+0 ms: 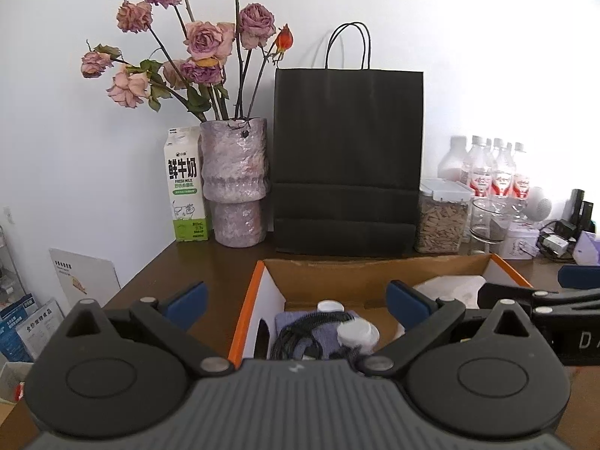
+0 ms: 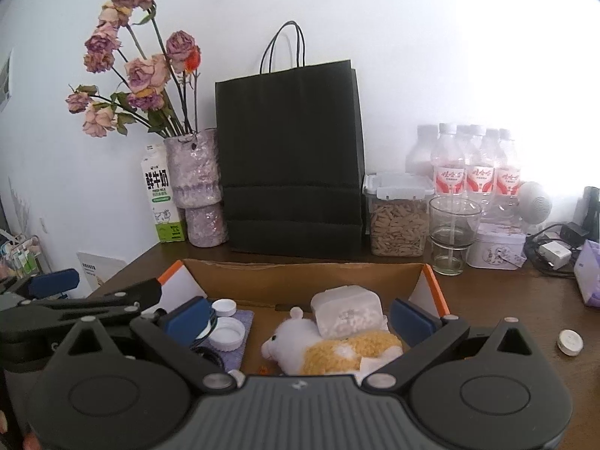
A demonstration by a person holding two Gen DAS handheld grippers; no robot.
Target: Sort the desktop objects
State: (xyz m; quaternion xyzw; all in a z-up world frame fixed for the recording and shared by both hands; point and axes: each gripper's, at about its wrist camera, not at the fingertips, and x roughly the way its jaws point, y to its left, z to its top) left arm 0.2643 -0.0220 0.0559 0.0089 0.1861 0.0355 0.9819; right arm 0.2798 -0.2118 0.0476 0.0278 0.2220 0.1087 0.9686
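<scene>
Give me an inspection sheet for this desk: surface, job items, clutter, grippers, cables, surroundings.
Surface: dark brown wooden desk.
Job's things: open cardboard box holds a plush toy, a white lidded container, two white caps and a purple cloth; a small white round object lies on the desk outside the box.
Clutter: black paper bag, vase of dried roses, milk carton, snack container, glass, water bottles, tin.
Grippers: left gripper open, empty; right gripper open, empty; both over the box.
Cables: black cord in box; charger and cable at desk's right.
Surroundings: white wall.
</scene>
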